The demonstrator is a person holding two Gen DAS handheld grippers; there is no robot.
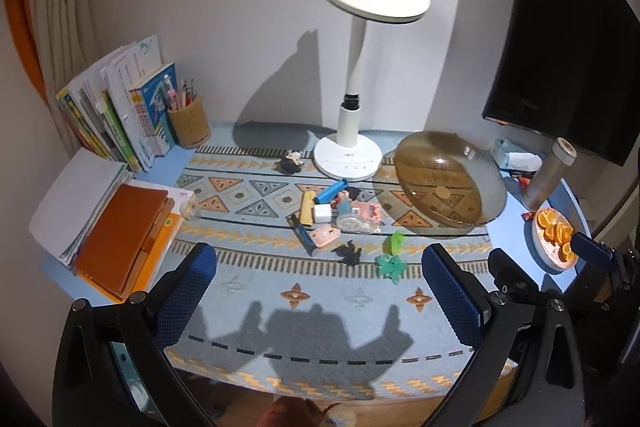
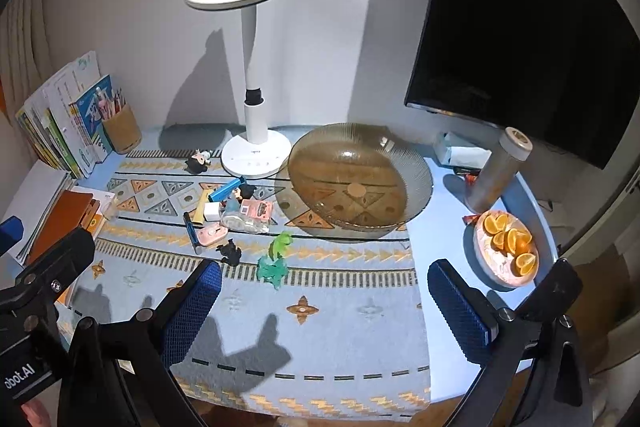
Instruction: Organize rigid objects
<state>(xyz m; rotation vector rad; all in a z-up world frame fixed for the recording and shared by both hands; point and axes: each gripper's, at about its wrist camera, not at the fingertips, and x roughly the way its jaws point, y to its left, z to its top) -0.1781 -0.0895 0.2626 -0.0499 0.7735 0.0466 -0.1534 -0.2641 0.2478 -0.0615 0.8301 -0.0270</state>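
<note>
A heap of small rigid items [image 1: 332, 213] [image 2: 228, 211] lies mid-mat: a blue tube [image 1: 330, 191], a white cube [image 1: 322, 214], a pink case [image 1: 325, 235], a yellow stick and a dark pen. Closer lie a black figure [image 1: 348, 253] [image 2: 230, 253] and green toys [image 1: 394, 255] [image 2: 276, 259]. A large amber glass bowl [image 1: 448, 183] [image 2: 356, 179] sits empty to their right. My left gripper [image 1: 320, 295] hovers open near the table's front edge, nothing between its blue pads. My right gripper [image 2: 324, 303] hangs open too, right of the left one, empty.
A white desk lamp [image 1: 352, 147] [image 2: 256, 151] stands behind the heap, a small black figure [image 1: 289, 163] by its base. Books and a pen cup [image 1: 188, 123] fill the back left, an orange notebook [image 1: 120, 231] the left. A steel flask [image 2: 498, 171], orange slices plate [image 2: 506, 247] and monitor [image 2: 520, 27] crowd the right.
</note>
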